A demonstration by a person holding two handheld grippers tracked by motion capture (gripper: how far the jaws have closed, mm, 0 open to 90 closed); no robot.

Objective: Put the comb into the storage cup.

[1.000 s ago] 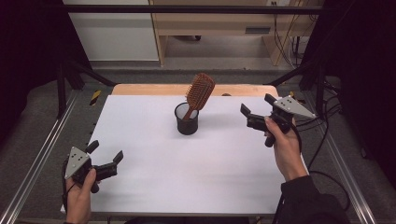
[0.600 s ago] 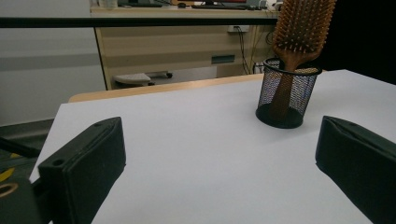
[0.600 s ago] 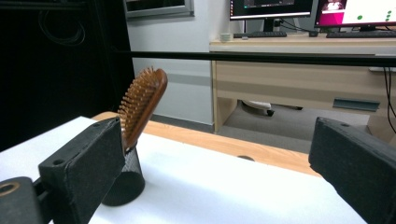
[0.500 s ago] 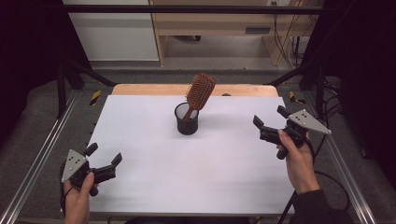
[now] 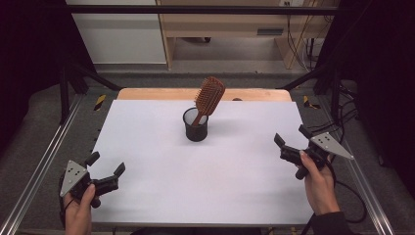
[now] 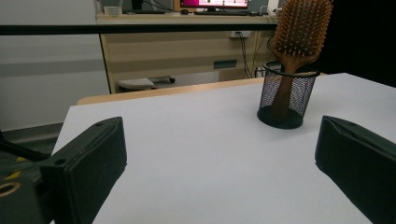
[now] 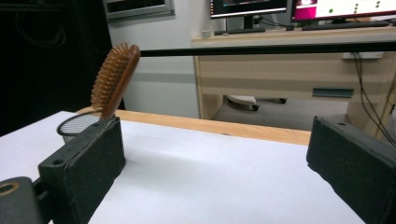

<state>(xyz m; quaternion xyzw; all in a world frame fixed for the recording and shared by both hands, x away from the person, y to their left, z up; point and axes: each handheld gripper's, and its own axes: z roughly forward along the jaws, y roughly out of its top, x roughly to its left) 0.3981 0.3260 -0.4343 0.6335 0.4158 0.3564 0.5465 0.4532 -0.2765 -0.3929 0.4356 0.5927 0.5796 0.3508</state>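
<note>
A wooden hairbrush (image 5: 209, 95) stands handle-down in a black mesh cup (image 5: 195, 126) at the middle back of the white table (image 5: 161, 166); its head leans to the right. My left gripper (image 5: 105, 166) rests at the table's front left corner, open and empty. My right gripper (image 5: 290, 136) hovers by the right edge, also open and empty. In the left gripper view the hairbrush (image 6: 299, 28) and cup (image 6: 286, 95) sit far off to the right between the jaws. In the right gripper view the hairbrush (image 7: 115, 77) and cup (image 7: 79, 123) appear behind the left jaw.
A wooden strip (image 5: 147, 94) borders the table's far edge. Metal frame rails (image 5: 39, 171) run along both sides. Cables (image 5: 350, 117) lie on the floor at the right. A desk with monitors (image 7: 299, 9) stands beyond the table.
My right gripper has drawn back from near the cup toward the front right edge of the table. My left gripper has barely shifted.
</note>
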